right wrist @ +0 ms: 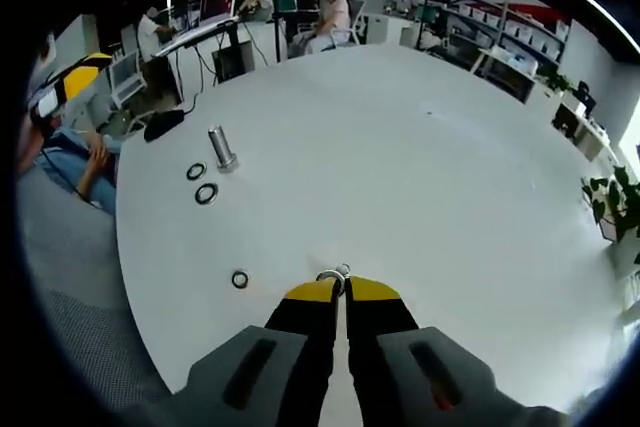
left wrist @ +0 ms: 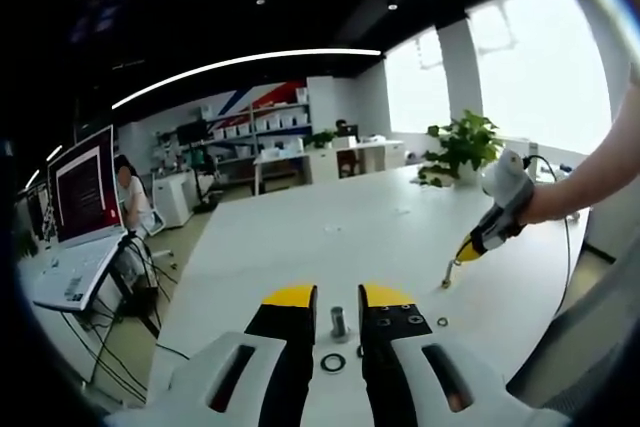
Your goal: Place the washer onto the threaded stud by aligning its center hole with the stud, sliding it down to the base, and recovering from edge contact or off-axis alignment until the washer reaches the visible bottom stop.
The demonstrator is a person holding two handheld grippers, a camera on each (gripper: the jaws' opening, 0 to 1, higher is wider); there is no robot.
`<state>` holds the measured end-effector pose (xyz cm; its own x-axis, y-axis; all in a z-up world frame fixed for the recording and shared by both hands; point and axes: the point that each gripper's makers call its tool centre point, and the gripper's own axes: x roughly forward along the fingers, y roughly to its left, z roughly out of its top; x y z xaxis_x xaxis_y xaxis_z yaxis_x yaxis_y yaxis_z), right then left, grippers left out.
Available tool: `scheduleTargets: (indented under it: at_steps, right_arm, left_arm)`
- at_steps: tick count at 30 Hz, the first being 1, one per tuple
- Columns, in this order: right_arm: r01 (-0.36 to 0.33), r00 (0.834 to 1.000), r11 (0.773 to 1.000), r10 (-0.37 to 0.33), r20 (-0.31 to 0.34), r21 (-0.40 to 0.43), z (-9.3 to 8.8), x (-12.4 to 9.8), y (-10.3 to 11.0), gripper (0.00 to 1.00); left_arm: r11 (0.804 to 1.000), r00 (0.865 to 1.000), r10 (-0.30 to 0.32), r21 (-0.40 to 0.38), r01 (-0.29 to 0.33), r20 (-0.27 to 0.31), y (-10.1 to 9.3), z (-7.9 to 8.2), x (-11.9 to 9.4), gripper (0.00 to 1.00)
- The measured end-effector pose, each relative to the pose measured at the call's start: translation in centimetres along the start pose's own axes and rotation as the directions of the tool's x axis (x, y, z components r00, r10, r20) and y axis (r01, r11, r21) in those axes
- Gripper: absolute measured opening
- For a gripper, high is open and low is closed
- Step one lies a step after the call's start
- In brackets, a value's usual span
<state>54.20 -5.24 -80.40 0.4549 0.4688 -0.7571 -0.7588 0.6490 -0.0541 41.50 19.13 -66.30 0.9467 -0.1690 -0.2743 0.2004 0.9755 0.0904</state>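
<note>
A short metal threaded stud (left wrist: 339, 322) stands upright on the white table (left wrist: 330, 237), just ahead of my left gripper (left wrist: 338, 297), whose jaws are open and hold nothing. One washer (left wrist: 332, 362) lies flat in front of the stud, and a smaller one (left wrist: 442, 322) lies to its right. My right gripper (left wrist: 455, 265) comes in from the right with its tip down at the tabletop. In the right gripper view the right gripper (right wrist: 343, 292) is shut, with a washer (right wrist: 328, 276) pinched at its tips. Far off to the left are the stud (right wrist: 221, 147) and two washers (right wrist: 196, 172) (right wrist: 207, 193).
A further loose washer (right wrist: 240, 279) lies near the table's edge. The left gripper (right wrist: 72, 82) shows at the upper left. A potted plant (left wrist: 462, 147) stands at the table's far side. Monitors (left wrist: 85, 187), desks, shelves and seated people surround the table.
</note>
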Motion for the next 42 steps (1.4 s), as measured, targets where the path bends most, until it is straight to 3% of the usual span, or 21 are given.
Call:
scheduleTargets:
  at_steps: [42]
  right_arm:
    - [-0.009,0.999,1.0,0.011,-0.043,0.027,0.3,1.4,-0.8,0.05]
  left_arm:
    - [1.0,1.0,0.015,0.002,-0.015,-0.006,0.4,-0.2,0.0,0.14]
